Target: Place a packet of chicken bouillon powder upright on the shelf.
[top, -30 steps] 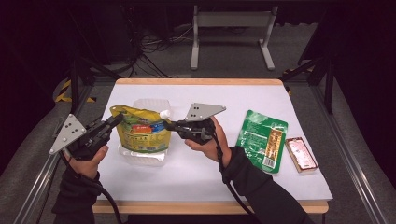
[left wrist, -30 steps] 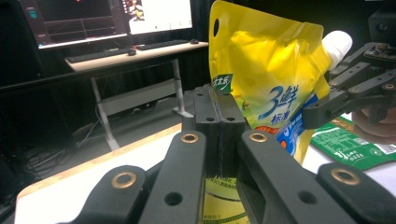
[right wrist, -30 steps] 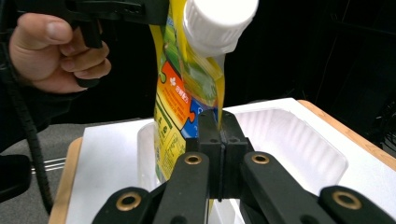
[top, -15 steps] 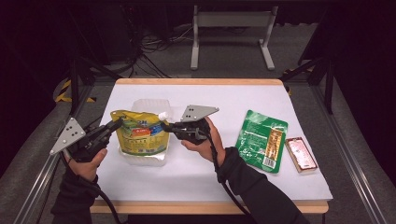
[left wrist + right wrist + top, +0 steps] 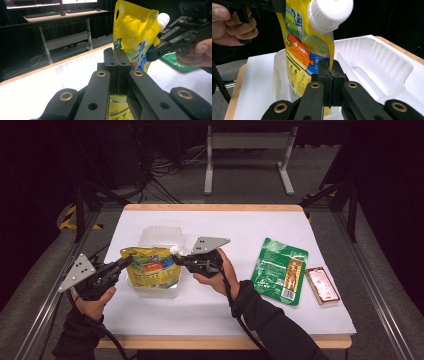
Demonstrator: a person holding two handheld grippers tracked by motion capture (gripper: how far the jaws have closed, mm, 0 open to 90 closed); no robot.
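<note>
High view: yellow spout pouch (image 5: 150,268) left of centre, held between left gripper (image 5: 125,262) and right gripper (image 5: 178,260), over clear plastic tray (image 5: 161,236). Both pinch pouch edges. White table (image 5: 225,305); green packet (image 5: 280,270), small red packet (image 5: 322,285) at right.

Left gripper view: jaws pressed together on pouch edge, centre; right gripper (image 5: 152,53) at upper right, below white cap (image 5: 163,18).

Right gripper view: jaws clamped on pouch side below cap, tray behind; dark room.

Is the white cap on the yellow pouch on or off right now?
On. The white cap sits screwed over the spout at the top corner of the yellow pouch, held above the clear tray.
</note>
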